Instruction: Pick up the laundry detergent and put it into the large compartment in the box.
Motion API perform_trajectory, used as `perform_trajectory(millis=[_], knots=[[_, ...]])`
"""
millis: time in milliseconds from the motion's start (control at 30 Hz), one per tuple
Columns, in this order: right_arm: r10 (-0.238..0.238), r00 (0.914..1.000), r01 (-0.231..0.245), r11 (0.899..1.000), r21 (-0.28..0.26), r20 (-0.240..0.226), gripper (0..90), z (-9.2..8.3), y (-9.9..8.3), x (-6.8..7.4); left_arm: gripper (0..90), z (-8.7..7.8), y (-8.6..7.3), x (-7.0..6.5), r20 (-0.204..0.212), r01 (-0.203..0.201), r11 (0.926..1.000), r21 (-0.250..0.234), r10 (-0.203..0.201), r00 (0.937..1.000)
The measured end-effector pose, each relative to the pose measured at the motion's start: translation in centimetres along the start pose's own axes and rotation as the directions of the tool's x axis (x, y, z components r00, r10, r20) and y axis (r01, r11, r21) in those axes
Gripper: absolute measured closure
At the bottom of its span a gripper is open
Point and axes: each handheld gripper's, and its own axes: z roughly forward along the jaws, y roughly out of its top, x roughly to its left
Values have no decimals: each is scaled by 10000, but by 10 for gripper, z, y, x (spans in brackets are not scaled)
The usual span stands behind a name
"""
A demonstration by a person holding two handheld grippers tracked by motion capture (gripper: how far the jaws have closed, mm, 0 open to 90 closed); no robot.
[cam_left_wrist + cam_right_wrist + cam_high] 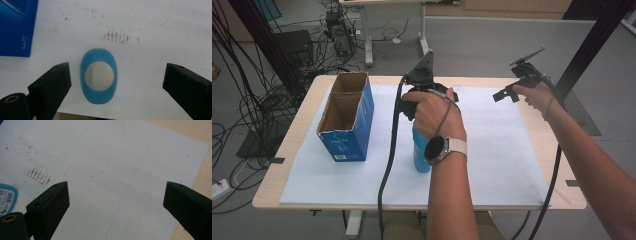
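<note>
Hovering over the middle of the white sheet (507,150) on the table, the left gripper (422,97) hangs above an upright blue bottle (421,152); a blue carton (346,120) stands near the left edge, and the right gripper (507,92) is raised by the far right corner. Left gripper view: jaws wide apart, the bottle's open mouth (98,76) between them, untouched. Right gripper view: jaws spread over bare sheet (105,170), the bottle's label (6,198) at the frame's left.
</note>
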Motion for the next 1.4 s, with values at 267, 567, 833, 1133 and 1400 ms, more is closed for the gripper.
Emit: perform_trajectory(millis=[267,567,833,1133,1400], knots=[[-5,10000,5,10000,9,-15,67,1,0,0,82,6,-1,2,-54,164,9999,-29,-164,9999],[-8,10000,9,10000,44,-29,67,2,-1,1,82,13,-3,3,-78,248,9997,-21,-248,9997],[-3,10000,3,10000,61,-19,67,3,-1,1,81,17,-5,4,-94,338,9993,-153,-339,9994],[-34,10000,34,10000,50,-21,67,3,-1,1,82,22,-6,3,-105,359,9992,-147,-361,9993],[-14,10000,14,10000,45,-32,67,3,-2,0,82,27,-8,3,-149,401,9992,-55,-402,9991]])
